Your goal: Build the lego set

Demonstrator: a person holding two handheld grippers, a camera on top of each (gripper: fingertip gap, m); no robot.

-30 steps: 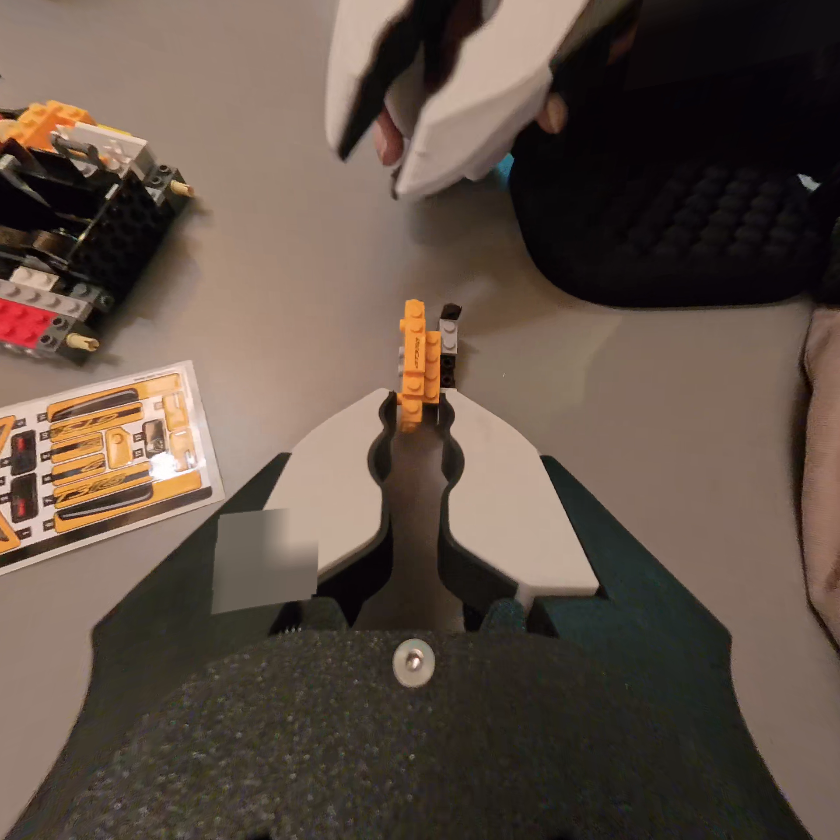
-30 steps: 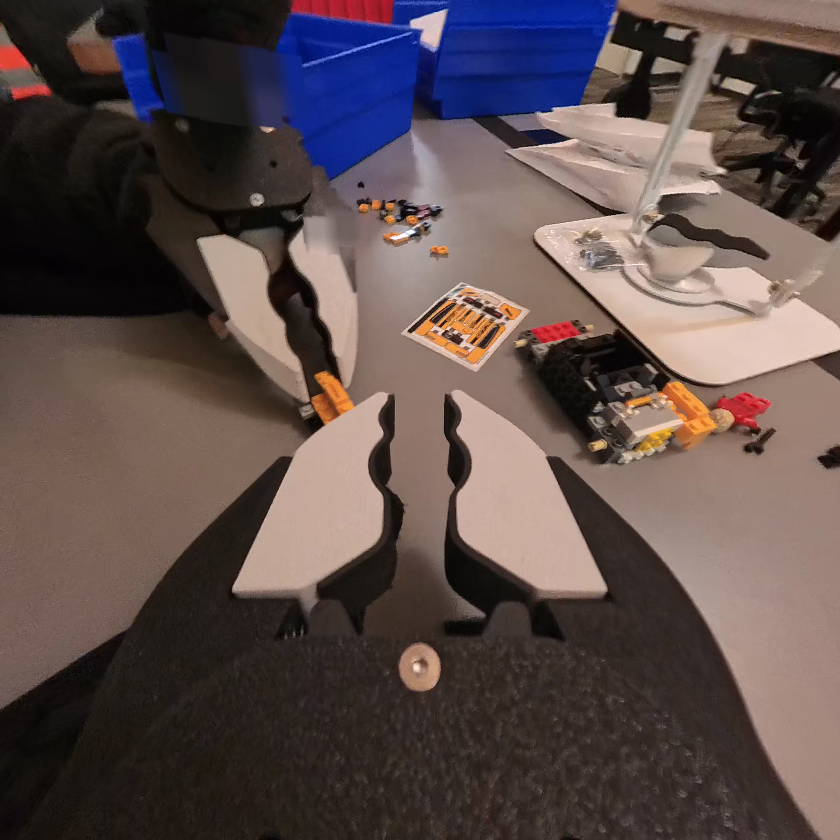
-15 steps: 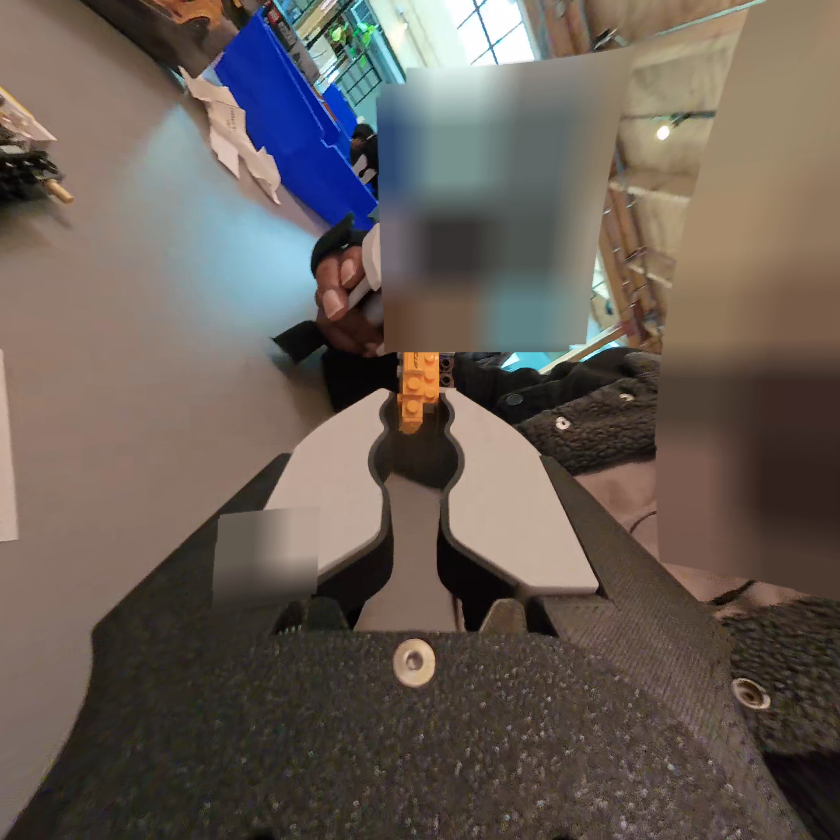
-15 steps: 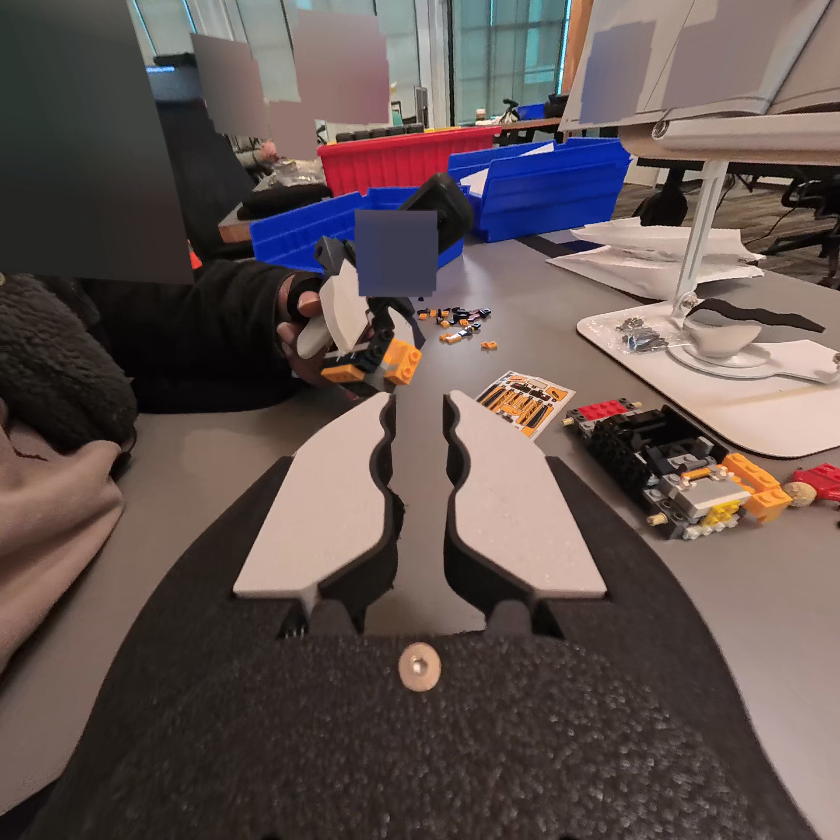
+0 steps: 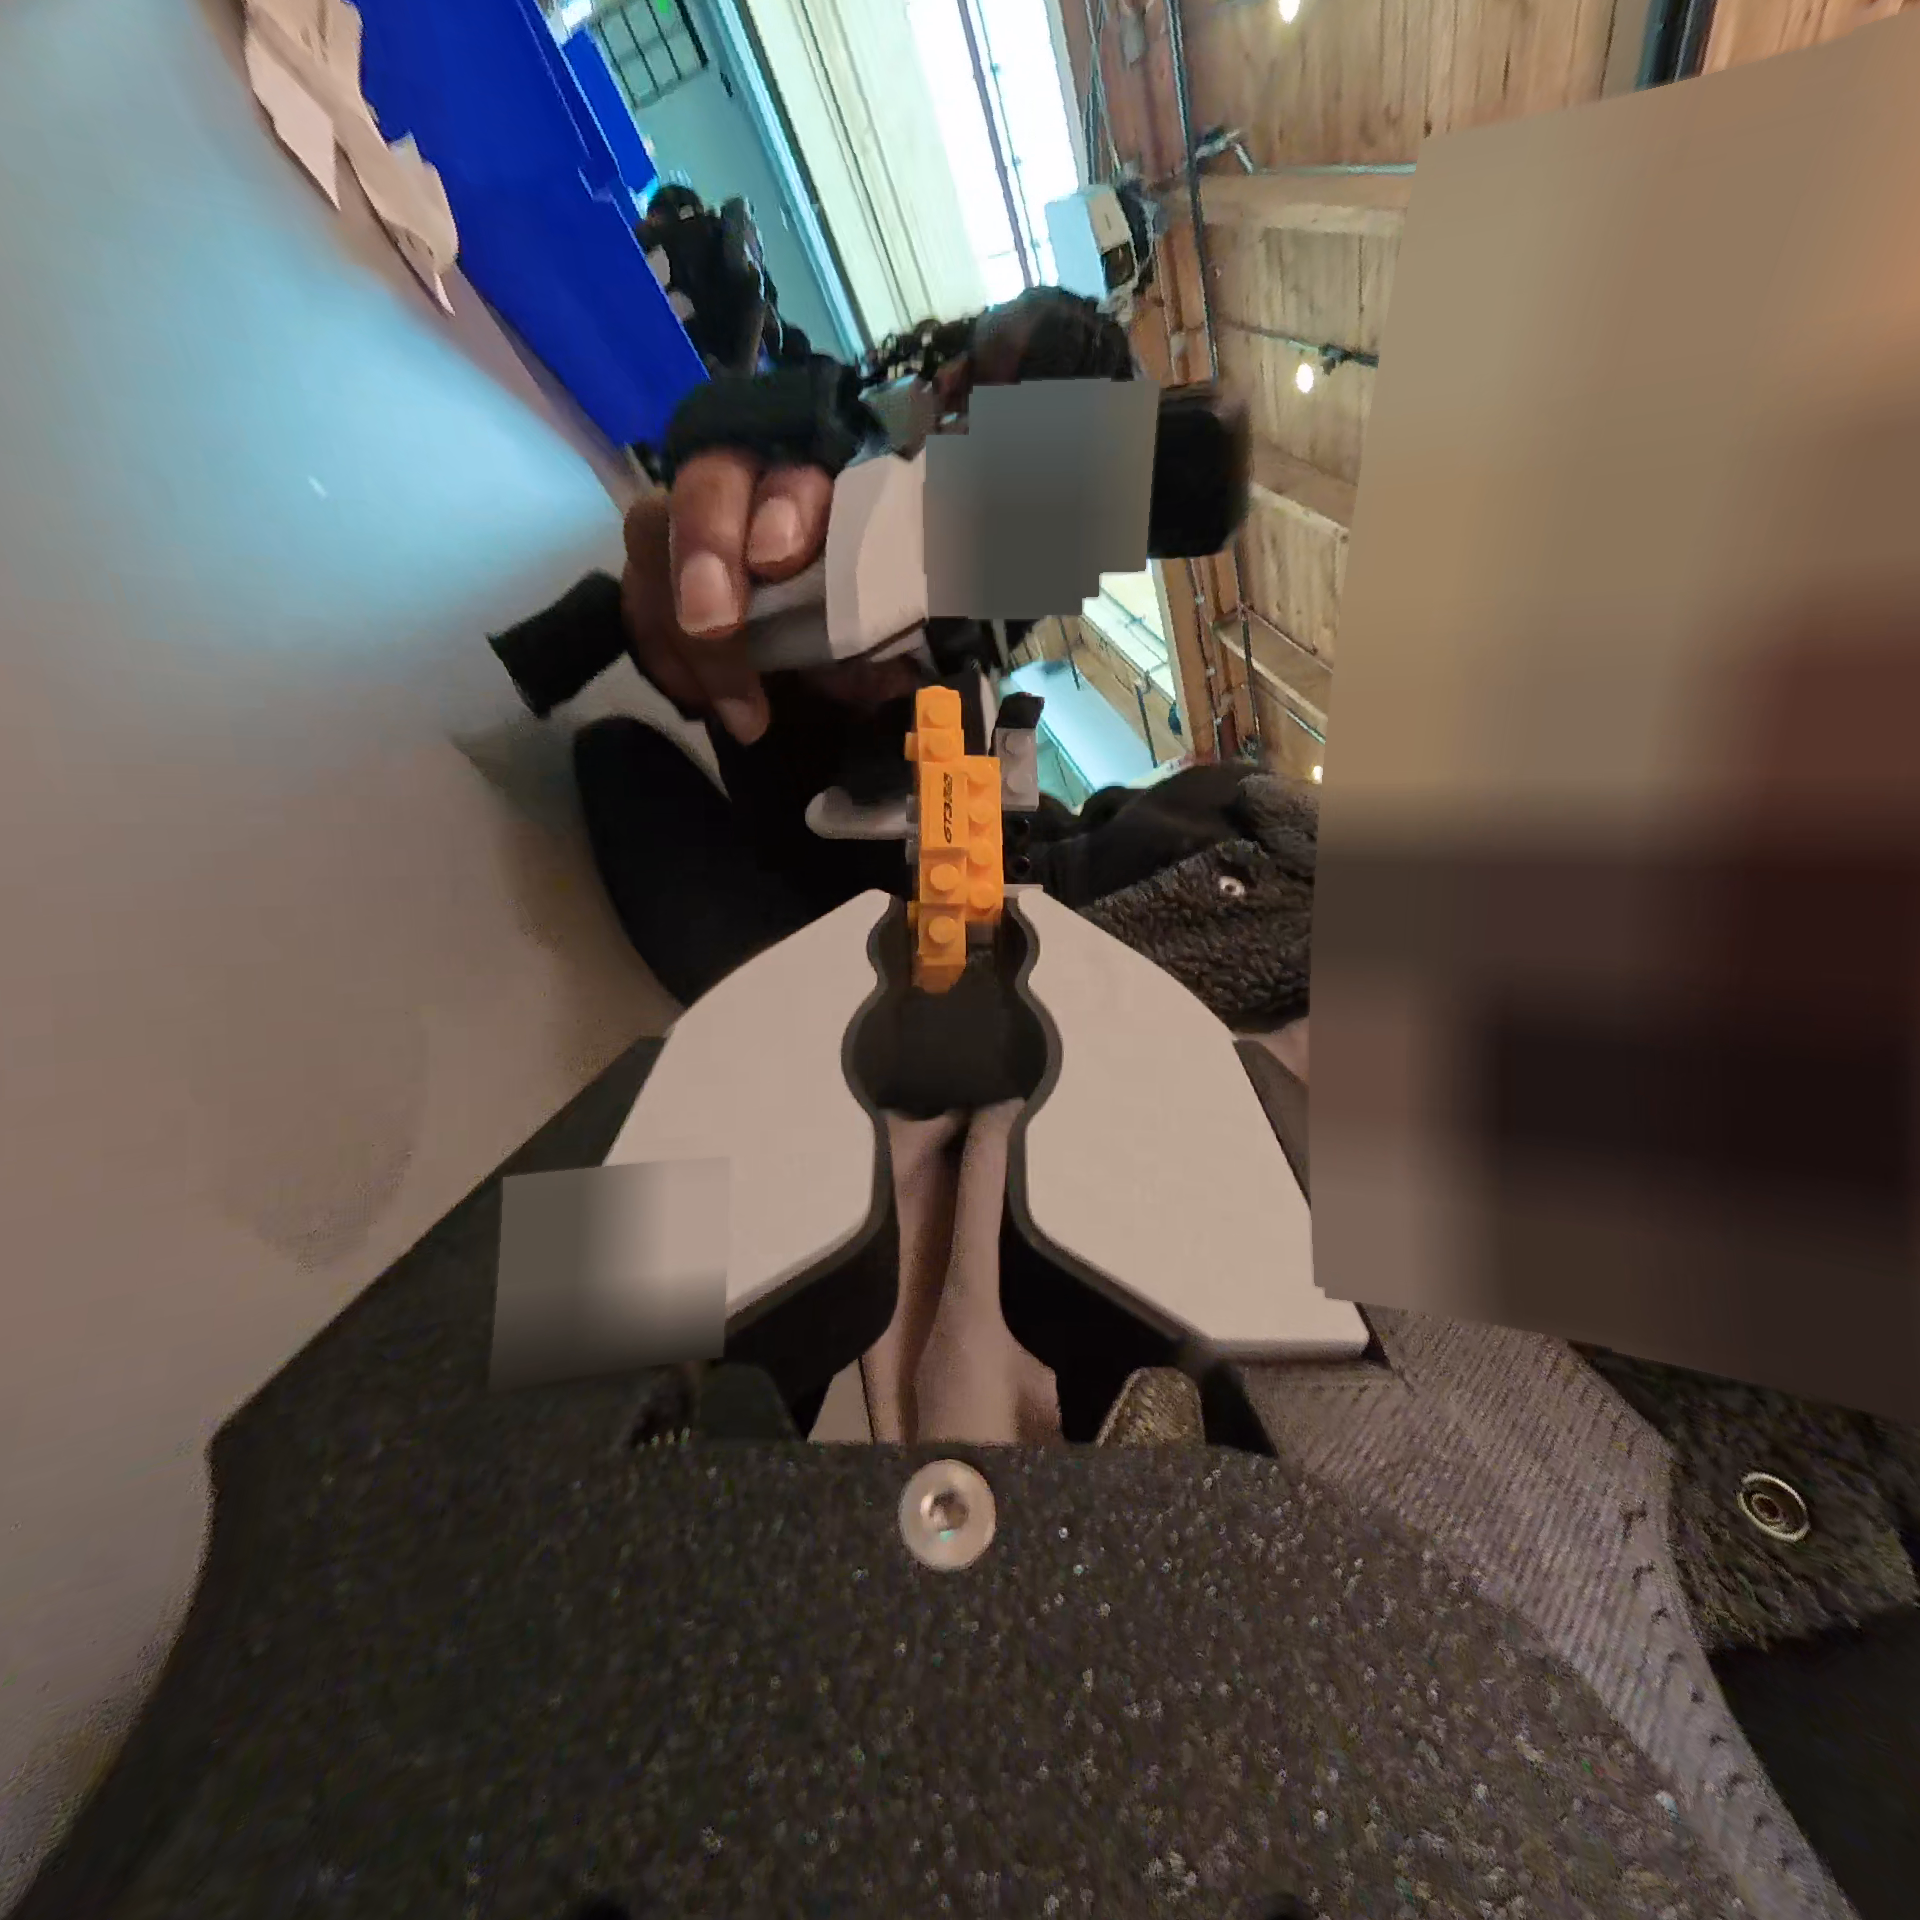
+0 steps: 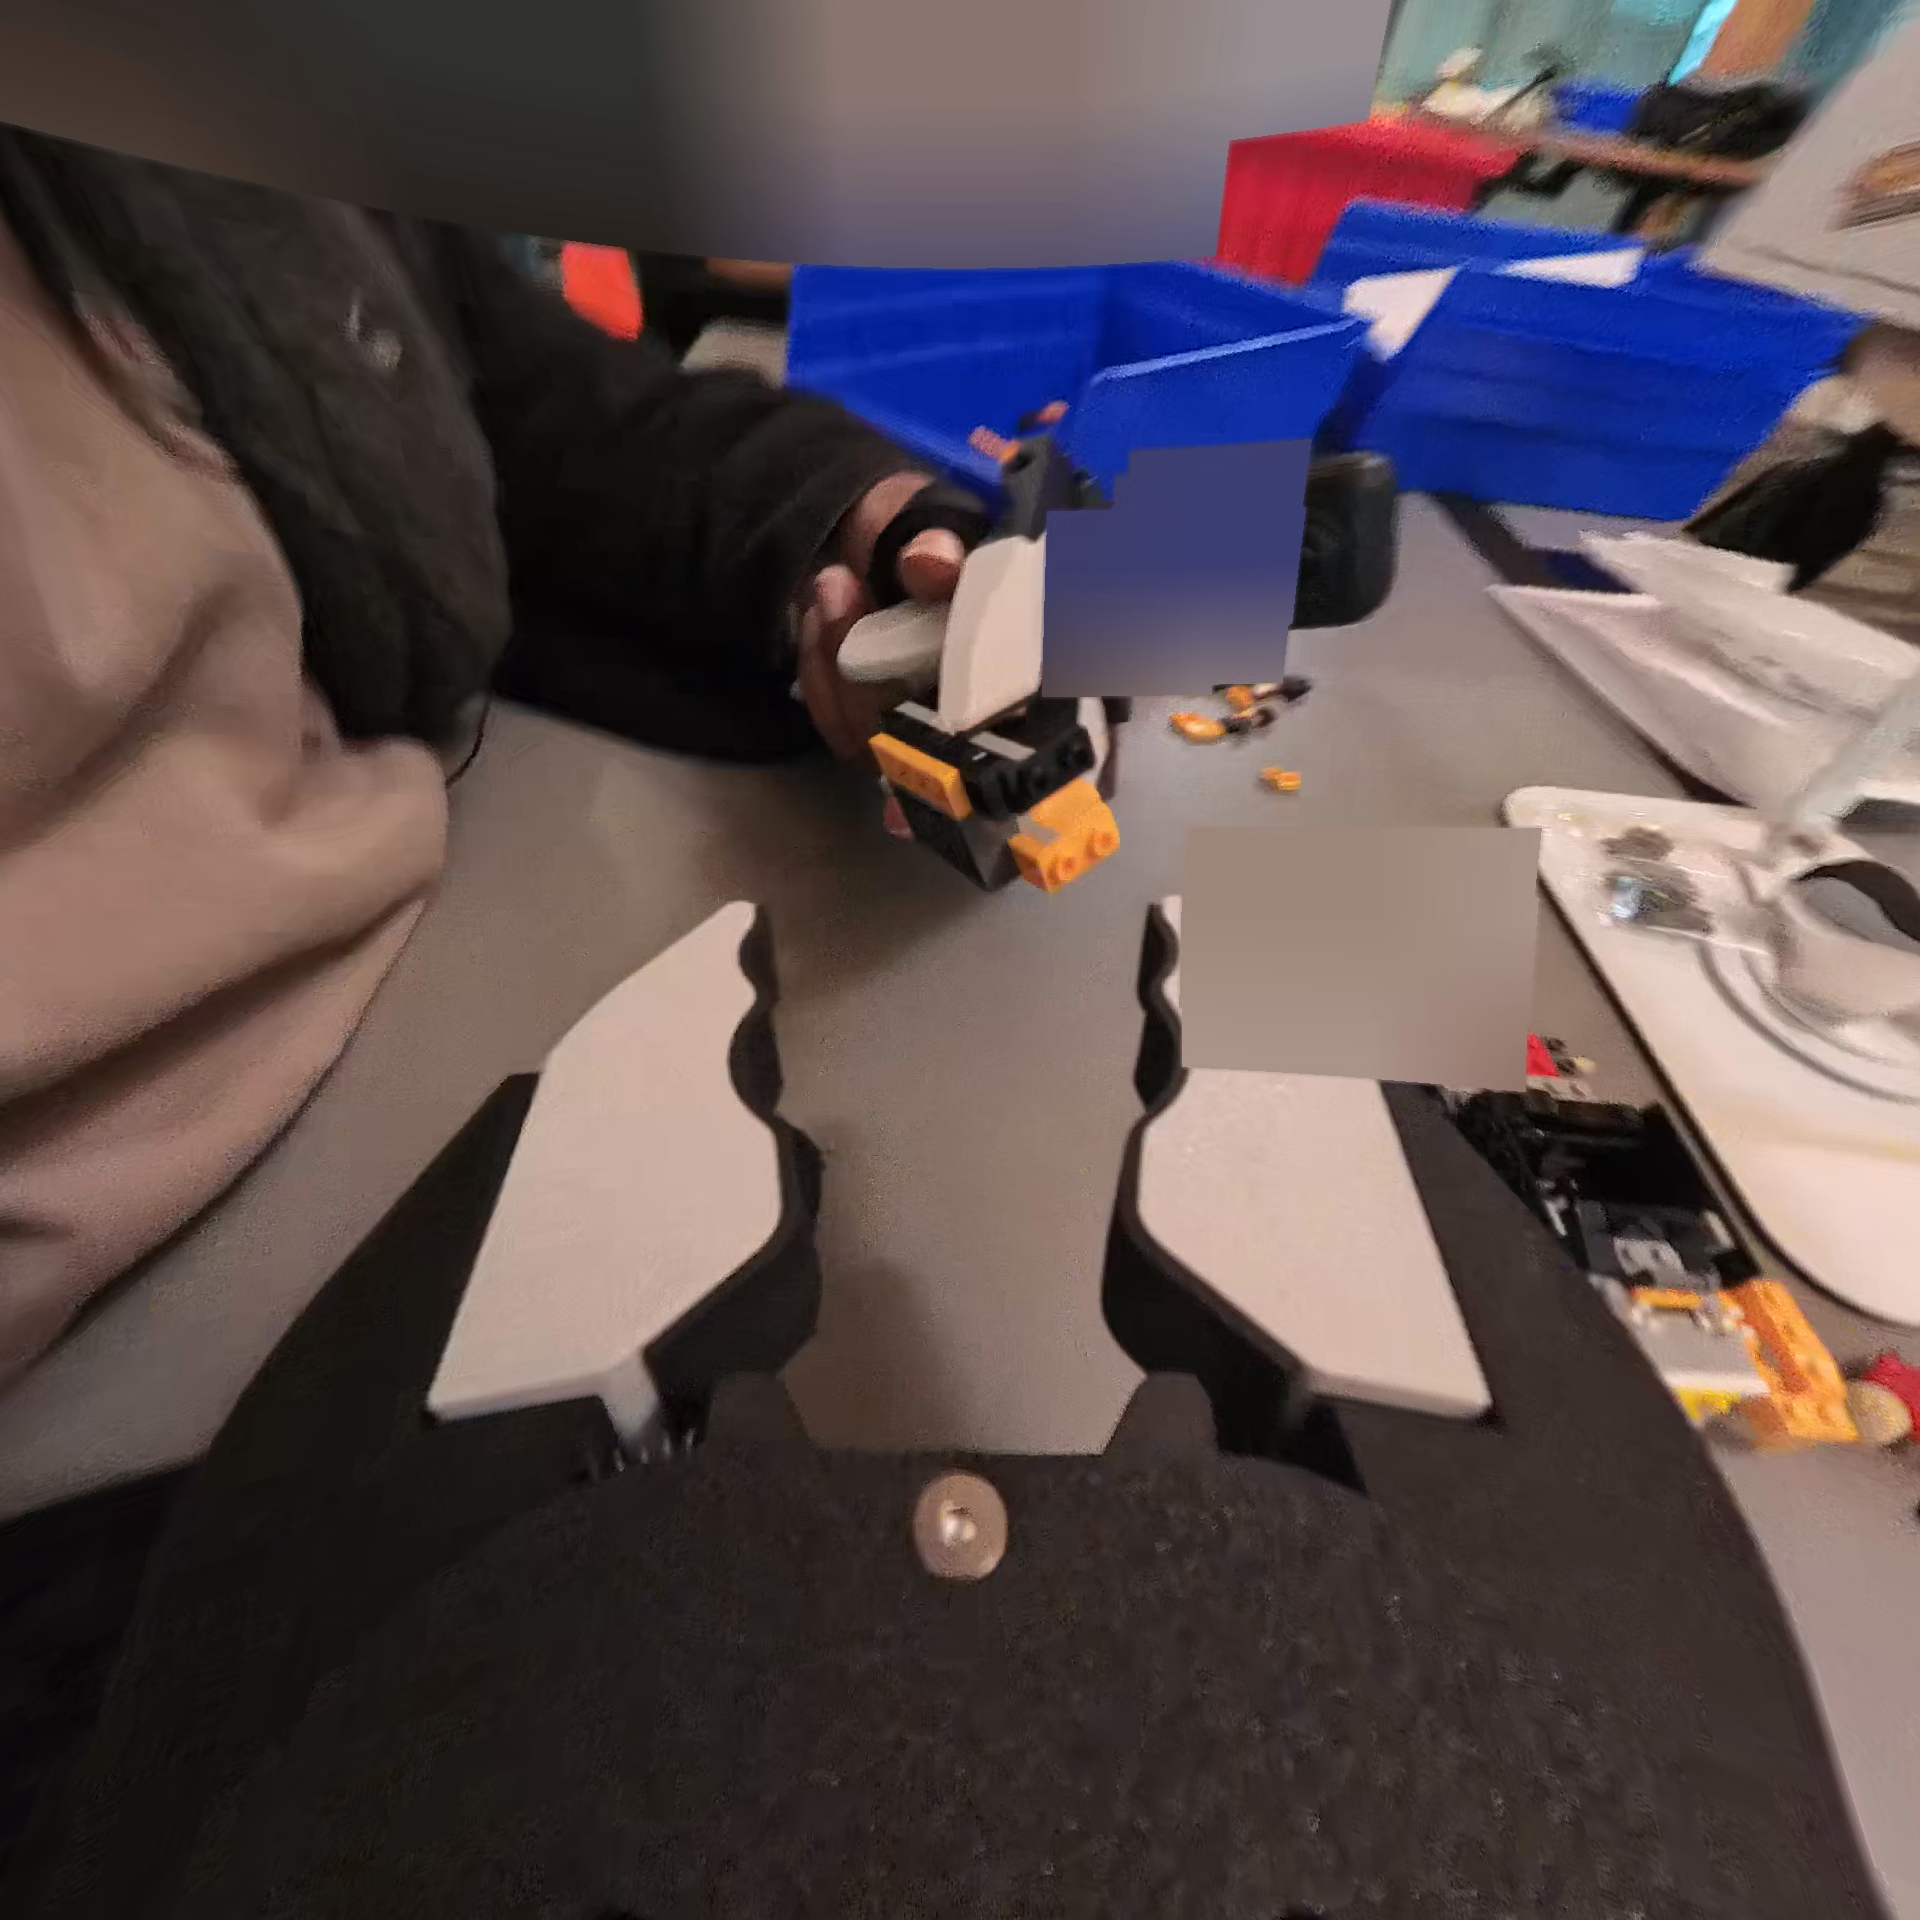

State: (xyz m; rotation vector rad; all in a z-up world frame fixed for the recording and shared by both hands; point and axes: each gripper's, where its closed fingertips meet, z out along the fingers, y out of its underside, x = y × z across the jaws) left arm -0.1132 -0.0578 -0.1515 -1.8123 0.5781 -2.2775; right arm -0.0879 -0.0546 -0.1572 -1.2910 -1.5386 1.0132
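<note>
Tabletop (image 6: 935, 1039): grey, parts scattered.
Left tongs (image 5: 954, 914): clamp orange sub-assembly (image 5: 951, 831) aloft for handover.
Right tongs (image 6: 951, 935): spread wide, empty, ready to receive.

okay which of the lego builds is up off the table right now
The small orange-and-black assembly, clamped in the left gripper and held in the air. The bigger black car chassis lies on the table.

Just one legible marking, small black lettering printed lengthwise on an orange brick (image 5: 948, 802) of the lego sub-assembly (image 5: 954, 862) pinched in the left gripper (image 5: 951, 920), plus perhaps some print on the blurred page (image 6: 1870, 197) far right.
</note>
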